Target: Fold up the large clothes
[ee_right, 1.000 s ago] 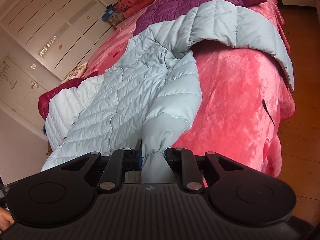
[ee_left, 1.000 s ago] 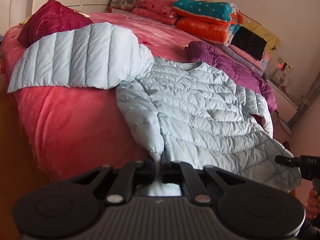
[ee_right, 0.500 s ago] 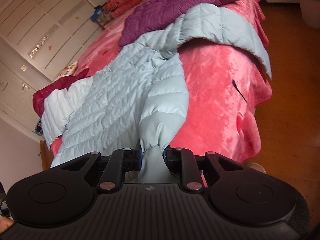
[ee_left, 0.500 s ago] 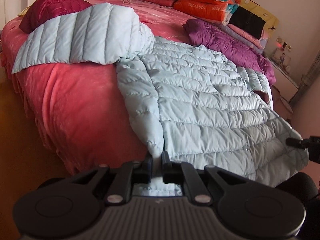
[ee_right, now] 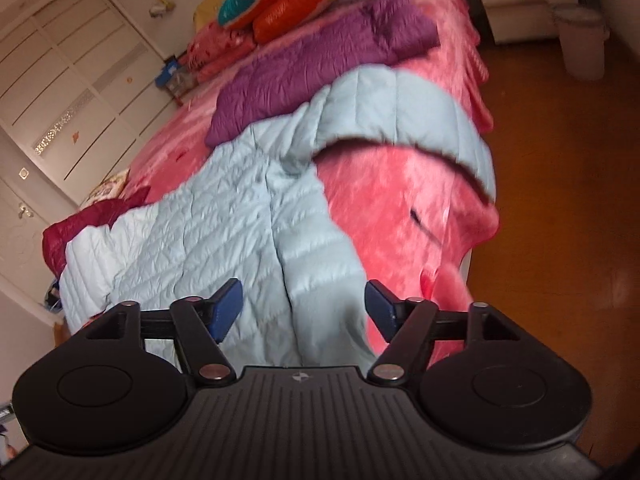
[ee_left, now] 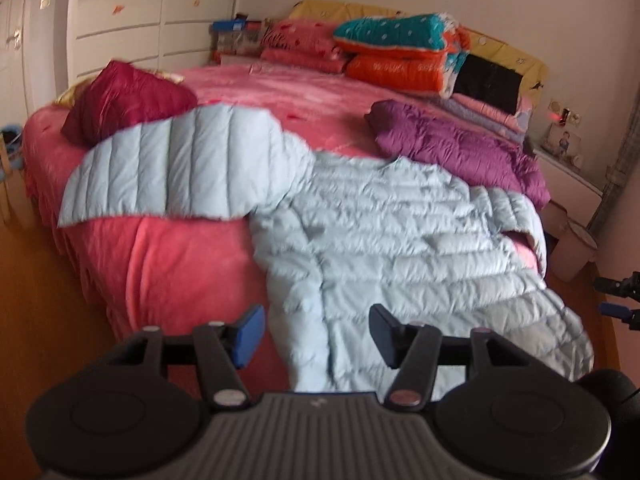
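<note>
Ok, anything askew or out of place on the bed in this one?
The light blue jacket is not lying flat: its hem and one sleeve hang off the pink bed edge. Otherwise nothing looks spilled or damaged.

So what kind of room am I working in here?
Almost certainly a home bedroom: the light blue jacket lies on a wide bed with a pink cover, folded quilts are stacked by the headboard, and white wardrobe doors line the wall.
</note>
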Available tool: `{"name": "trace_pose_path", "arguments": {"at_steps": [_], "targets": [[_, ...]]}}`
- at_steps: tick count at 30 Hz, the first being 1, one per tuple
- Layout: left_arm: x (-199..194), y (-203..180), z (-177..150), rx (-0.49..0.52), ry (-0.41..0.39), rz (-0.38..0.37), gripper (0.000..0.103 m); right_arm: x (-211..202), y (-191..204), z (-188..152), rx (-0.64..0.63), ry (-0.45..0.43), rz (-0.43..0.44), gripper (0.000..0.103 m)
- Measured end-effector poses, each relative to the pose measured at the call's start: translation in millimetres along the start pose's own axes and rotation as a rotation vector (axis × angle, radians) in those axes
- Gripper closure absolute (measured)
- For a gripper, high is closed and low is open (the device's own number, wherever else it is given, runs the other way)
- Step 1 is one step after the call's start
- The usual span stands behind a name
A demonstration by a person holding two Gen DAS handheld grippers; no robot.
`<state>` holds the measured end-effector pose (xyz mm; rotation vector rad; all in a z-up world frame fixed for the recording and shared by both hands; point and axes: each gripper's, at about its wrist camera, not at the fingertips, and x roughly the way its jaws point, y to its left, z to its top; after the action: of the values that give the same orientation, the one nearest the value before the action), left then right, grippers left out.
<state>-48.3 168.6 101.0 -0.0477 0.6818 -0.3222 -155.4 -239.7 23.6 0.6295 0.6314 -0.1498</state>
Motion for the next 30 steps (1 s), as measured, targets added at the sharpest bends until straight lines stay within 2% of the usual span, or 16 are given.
{"name": "trace_pose_path", "arguments": {"at_steps": [2,4,10,12,16,18,24,30], "targets": [[3,-8,5,0.015,-0.01,-0.011,0.043,-5,4,3,-0.037,-0.048,-0.006,0.004],[9,-18,10,0.036,-0.013,-0.017,0.042,-6,4,6,-0.029,-0.084,-0.011,0.001],[29,-47,20,0.095,-0.006,-0.062,0.034,13,-27,17,0.175,-0.135,0.009,0.0],[36,-59,23,0.124,-0.012,-0.077,0.025,21,-38,20,0.221,-0.154,0.0,0.0],[49,-83,31,0.161,-0.013,-0.11,0.021,37,-61,22,0.321,-0.182,0.007,0.0],[57,-95,34,0.175,-0.012,-0.122,0.013,45,-71,23,0.366,-0.192,0.015,0.0],[79,-128,41,0.223,-0.009,-0.154,0.01,63,-93,26,0.48,-0.197,0.025,0.0],[98,-158,43,0.256,-0.002,-0.187,0.009,80,-113,36,0.481,-0.241,0.012,0.0]]}}
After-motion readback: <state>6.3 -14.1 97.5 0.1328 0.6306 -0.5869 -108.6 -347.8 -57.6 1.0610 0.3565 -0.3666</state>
